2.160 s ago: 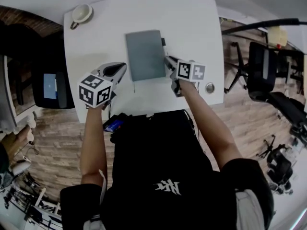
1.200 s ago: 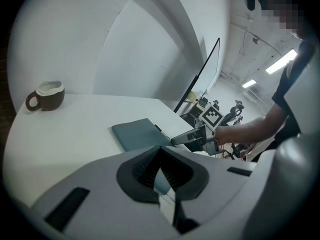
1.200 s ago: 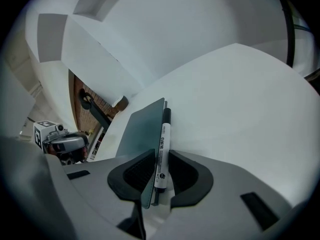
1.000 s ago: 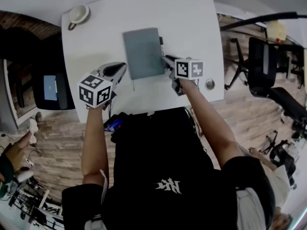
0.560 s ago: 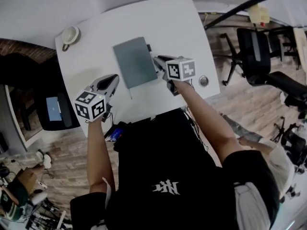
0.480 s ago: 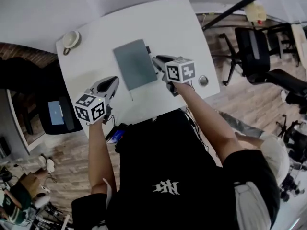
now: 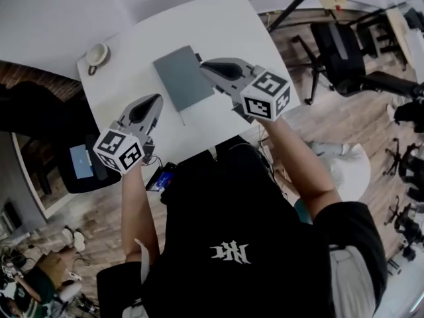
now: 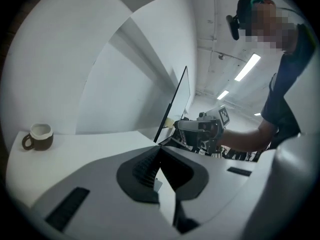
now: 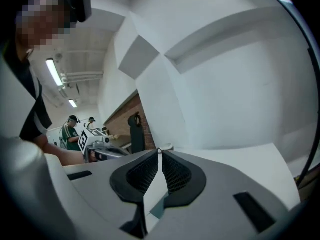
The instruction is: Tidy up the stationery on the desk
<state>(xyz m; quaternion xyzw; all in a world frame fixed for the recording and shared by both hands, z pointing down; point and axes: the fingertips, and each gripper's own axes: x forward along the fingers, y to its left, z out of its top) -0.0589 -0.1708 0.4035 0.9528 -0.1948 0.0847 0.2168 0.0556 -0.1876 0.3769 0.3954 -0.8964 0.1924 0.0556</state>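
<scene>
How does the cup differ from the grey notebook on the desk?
The cup is small and round, while the notebook is a much larger flat rectangle. The cup looks brown with a pale rim in the left gripper view, and the notebook is plain grey. The cup stands upright near the far left corner, whereas the notebook lies closed near the middle. Both rest on the white desk.

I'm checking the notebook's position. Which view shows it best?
The head view: the gray notebook is seen from above, flat on the white desk. Neither gripper view shows it; both look across the desk.
</scene>
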